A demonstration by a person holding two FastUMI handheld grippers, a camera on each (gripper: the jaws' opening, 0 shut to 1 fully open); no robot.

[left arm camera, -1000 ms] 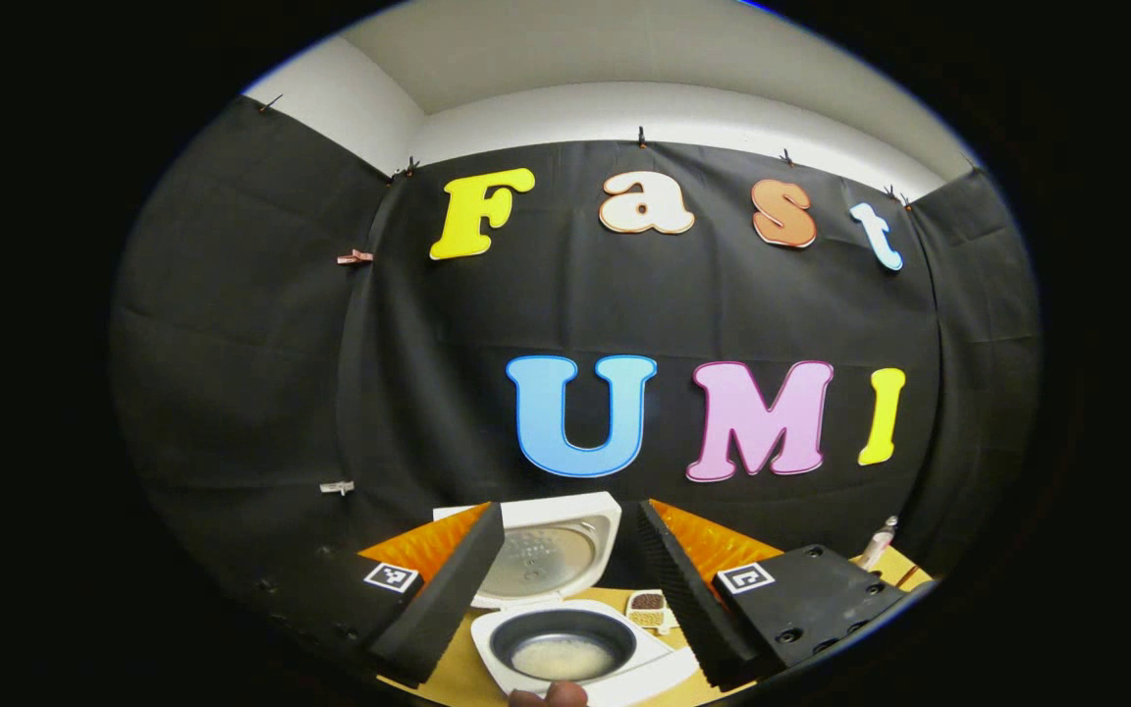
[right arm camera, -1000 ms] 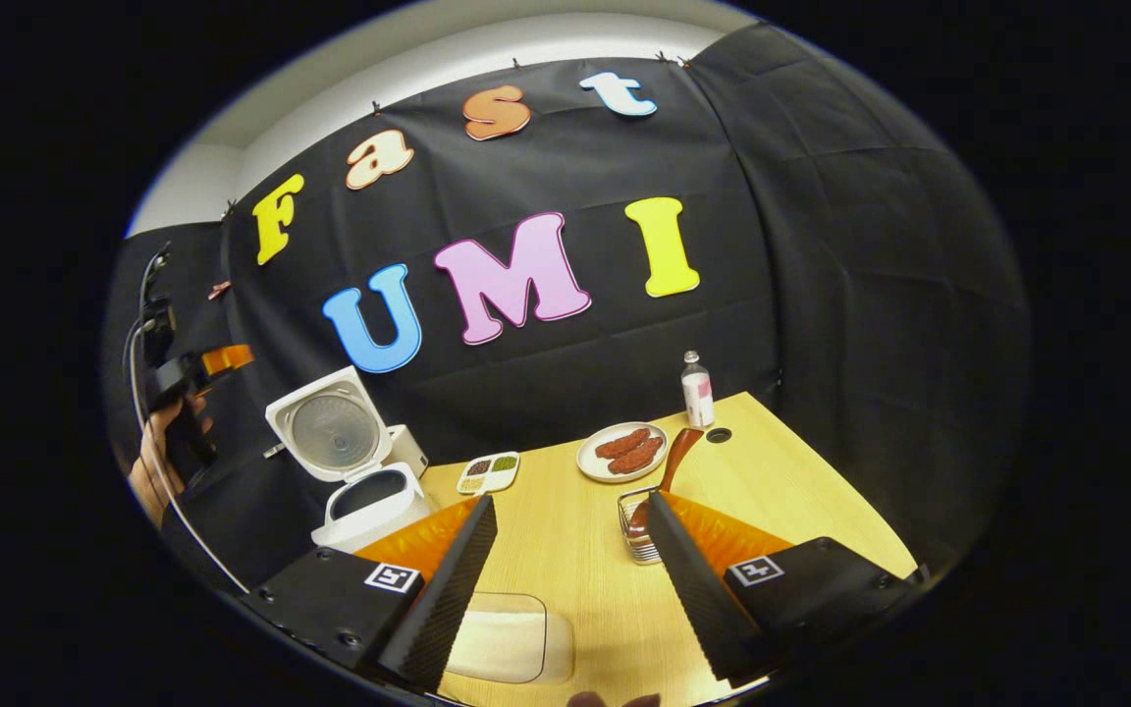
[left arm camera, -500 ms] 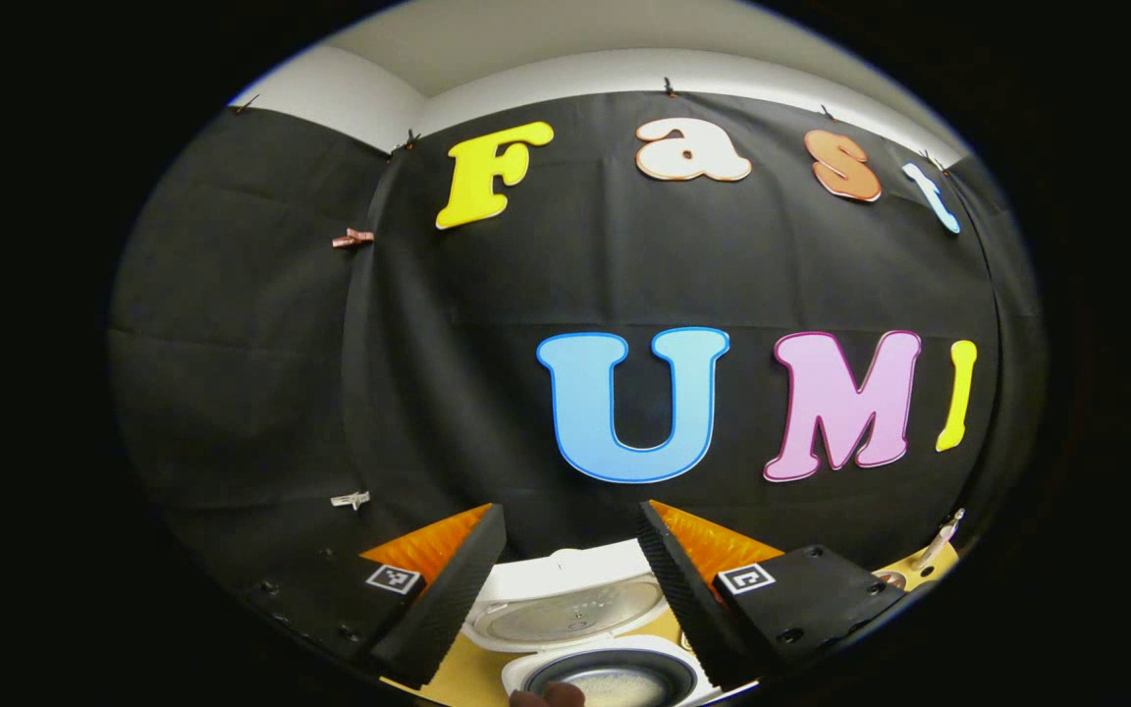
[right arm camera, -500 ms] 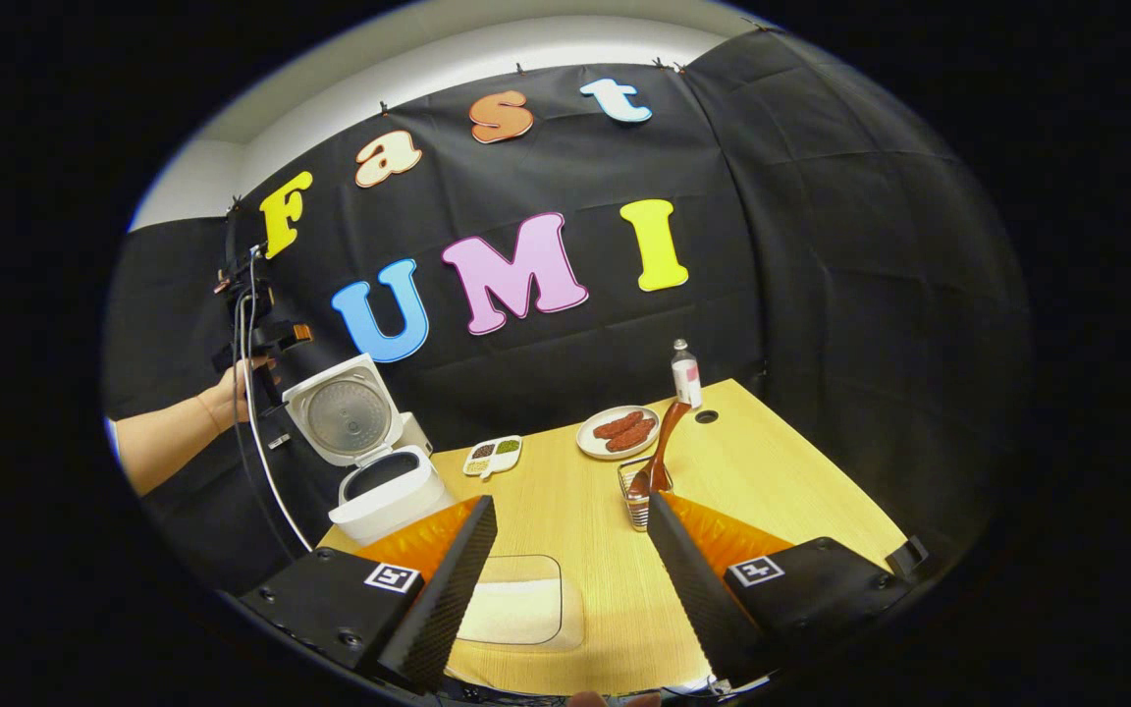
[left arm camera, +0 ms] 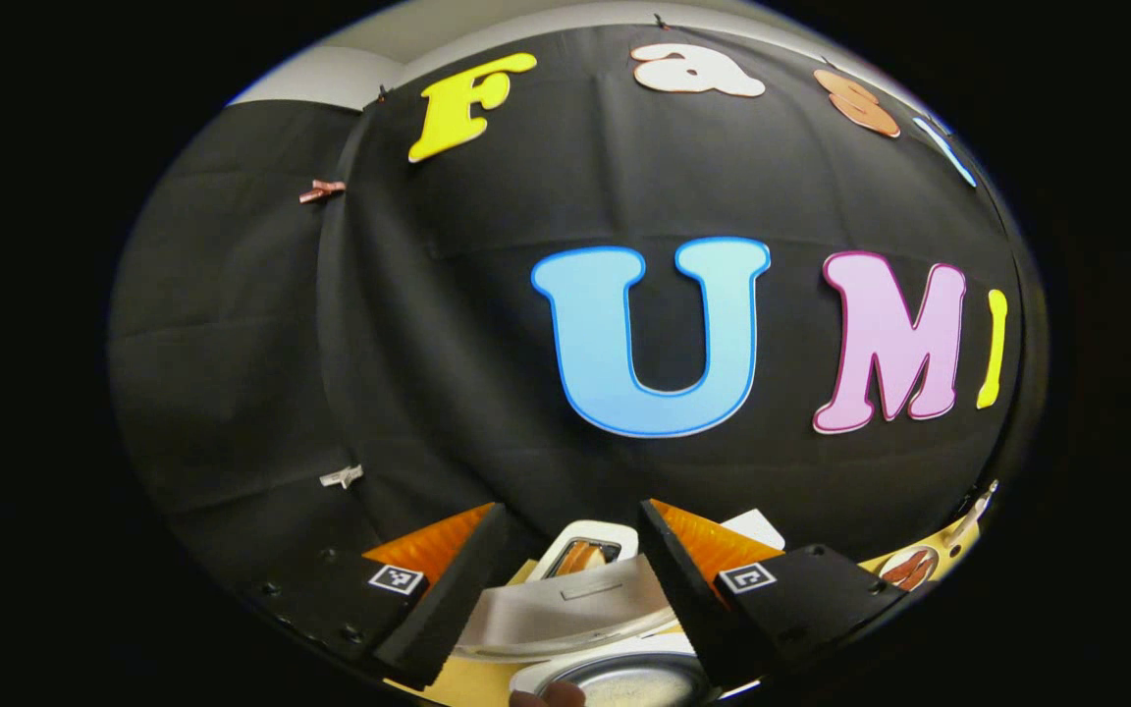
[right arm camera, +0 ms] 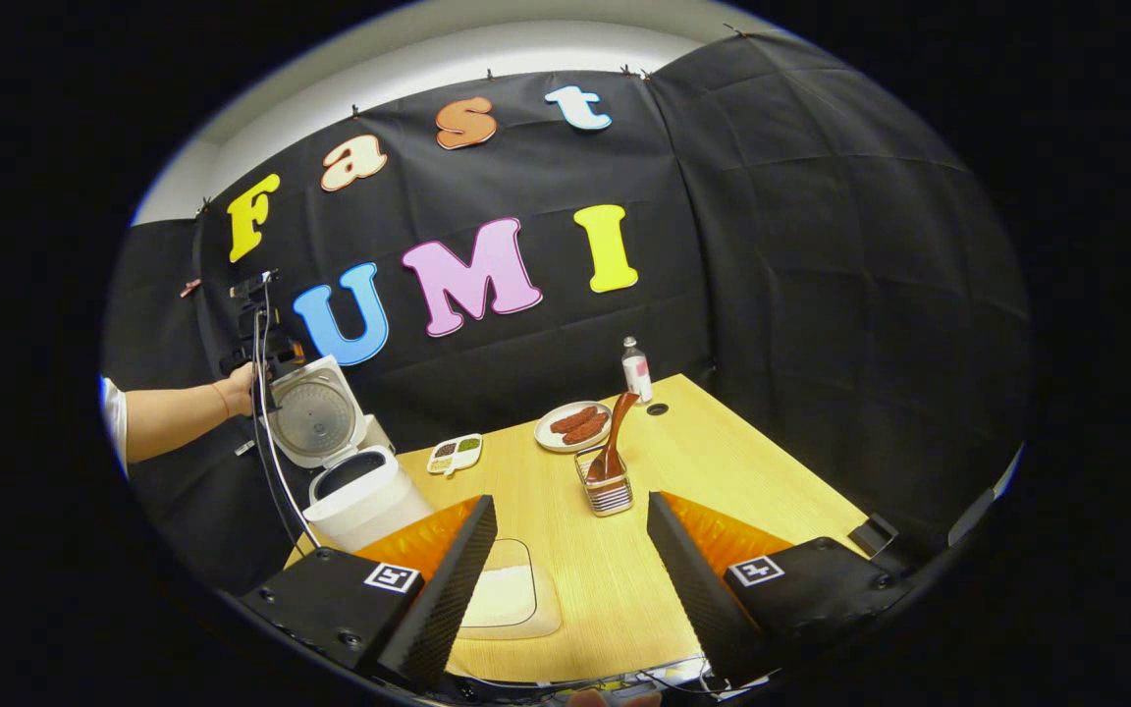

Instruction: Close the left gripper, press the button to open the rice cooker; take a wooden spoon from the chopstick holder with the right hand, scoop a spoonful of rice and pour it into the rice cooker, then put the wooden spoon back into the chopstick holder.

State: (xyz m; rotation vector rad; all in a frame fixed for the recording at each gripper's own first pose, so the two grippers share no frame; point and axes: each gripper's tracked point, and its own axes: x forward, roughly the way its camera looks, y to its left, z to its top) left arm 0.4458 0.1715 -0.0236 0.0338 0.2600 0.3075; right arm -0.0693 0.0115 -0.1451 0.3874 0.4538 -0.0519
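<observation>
Right gripper view: wooden spoon (right arm camera: 613, 438) well beyond right tool (right arm camera: 565, 579).

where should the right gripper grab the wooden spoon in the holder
Grip the wooden spoon on the bare upper handle, coming from above. It stands in the chopstick holder with its lower end inside the wire basket and the handle leaning up toward the back, so only that top stretch is free. The open right gripper could likely straddle it.
</observation>
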